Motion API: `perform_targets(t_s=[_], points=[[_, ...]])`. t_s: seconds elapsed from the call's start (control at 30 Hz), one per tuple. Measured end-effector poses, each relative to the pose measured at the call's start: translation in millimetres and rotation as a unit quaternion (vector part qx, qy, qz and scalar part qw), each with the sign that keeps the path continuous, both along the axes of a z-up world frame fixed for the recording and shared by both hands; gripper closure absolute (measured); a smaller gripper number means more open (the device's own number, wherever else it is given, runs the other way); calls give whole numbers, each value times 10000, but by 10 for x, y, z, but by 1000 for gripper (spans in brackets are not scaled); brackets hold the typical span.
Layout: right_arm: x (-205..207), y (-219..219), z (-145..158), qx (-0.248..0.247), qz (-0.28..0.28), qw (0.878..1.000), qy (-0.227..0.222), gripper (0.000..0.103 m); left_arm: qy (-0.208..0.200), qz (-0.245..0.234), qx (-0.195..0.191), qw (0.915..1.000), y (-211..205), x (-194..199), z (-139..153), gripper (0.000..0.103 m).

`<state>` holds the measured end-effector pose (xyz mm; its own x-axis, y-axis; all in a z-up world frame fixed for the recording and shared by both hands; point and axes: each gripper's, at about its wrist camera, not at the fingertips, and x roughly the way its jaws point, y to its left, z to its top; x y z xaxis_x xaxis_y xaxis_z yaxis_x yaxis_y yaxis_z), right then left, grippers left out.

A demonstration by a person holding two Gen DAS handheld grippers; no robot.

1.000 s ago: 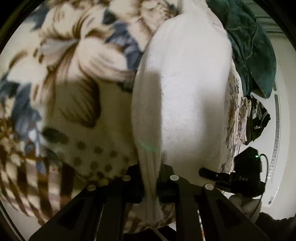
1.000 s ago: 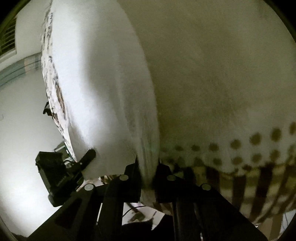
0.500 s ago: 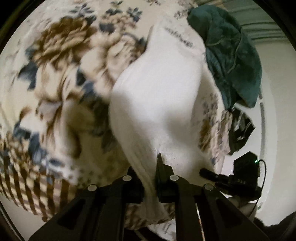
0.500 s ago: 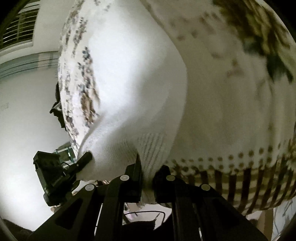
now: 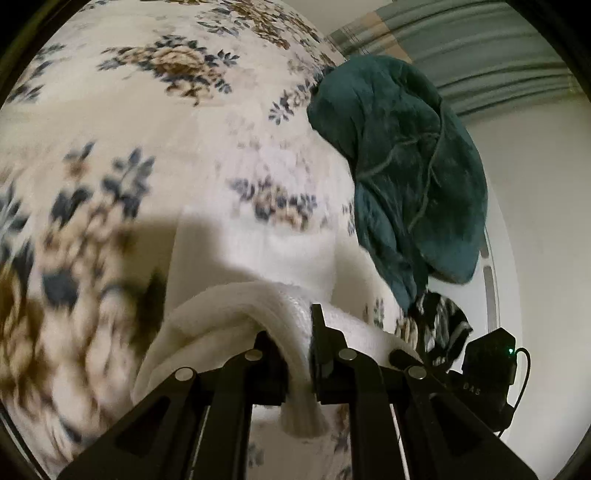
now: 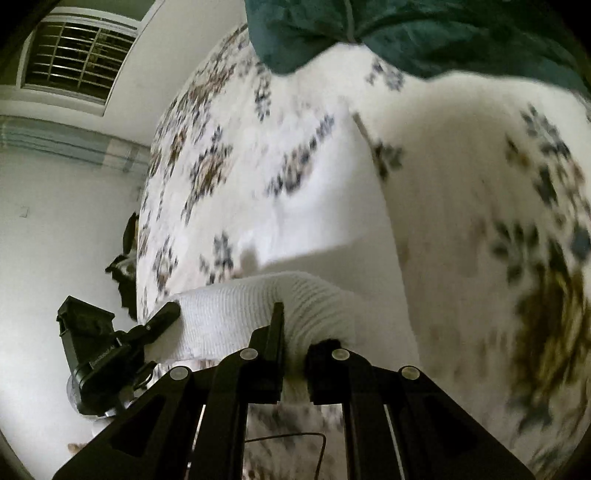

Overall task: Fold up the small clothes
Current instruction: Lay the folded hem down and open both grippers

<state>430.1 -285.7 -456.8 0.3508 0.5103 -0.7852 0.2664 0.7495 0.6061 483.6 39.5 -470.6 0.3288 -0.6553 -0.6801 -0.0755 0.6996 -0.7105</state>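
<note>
A white knitted garment (image 5: pixel 236 306) lies on the flowered bedspread (image 5: pixel 155 122). My left gripper (image 5: pixel 297 354) is shut on its ribbed hem, which bunches and hangs down between the fingers. My right gripper (image 6: pixel 295 350) is shut on the other end of the same ribbed hem (image 6: pixel 236 314). The hem is raised and carried over the body of the white garment (image 6: pixel 424 166), which still lies flat. Each view shows the other gripper at the frame edge: the right one (image 5: pixel 484 373) and the left one (image 6: pixel 99 343).
A dark green garment (image 5: pixel 406 166) lies heaped on the bed beyond the white one; it also shows in the right wrist view (image 6: pixel 406 26). A black and white patterned cloth (image 5: pixel 443 325) hangs at the bed edge. A barred window (image 6: pixel 77 55) is in the wall.
Both grippers have carried the held hem forward over the garment. The white cloth, stretched tall before, now lies shorter and doubled. The views have tilted up, showing more bedspread and the green garment.
</note>
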Motion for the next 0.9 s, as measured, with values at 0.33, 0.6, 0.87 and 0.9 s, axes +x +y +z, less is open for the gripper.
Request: perform_targets(t_s=[0.33,0.6,0.87,0.9], points=[[1219,-33,-518,-105,-124,9997,164,93,608,325,-114,9976,-9,975,-646,93],[1803,-410,-908,643,-682,9952,283,39,780,1284,-1119,9823,370,1224,-888,34],[1862,-455,-870,-367,-32,9988,329,38,255,-545,1457,9875,-205,1439,-858,34],[1874,-395,-947,-568,157,9972,449,38,227,-725,1653,9833,-277,1451,-909,35]])
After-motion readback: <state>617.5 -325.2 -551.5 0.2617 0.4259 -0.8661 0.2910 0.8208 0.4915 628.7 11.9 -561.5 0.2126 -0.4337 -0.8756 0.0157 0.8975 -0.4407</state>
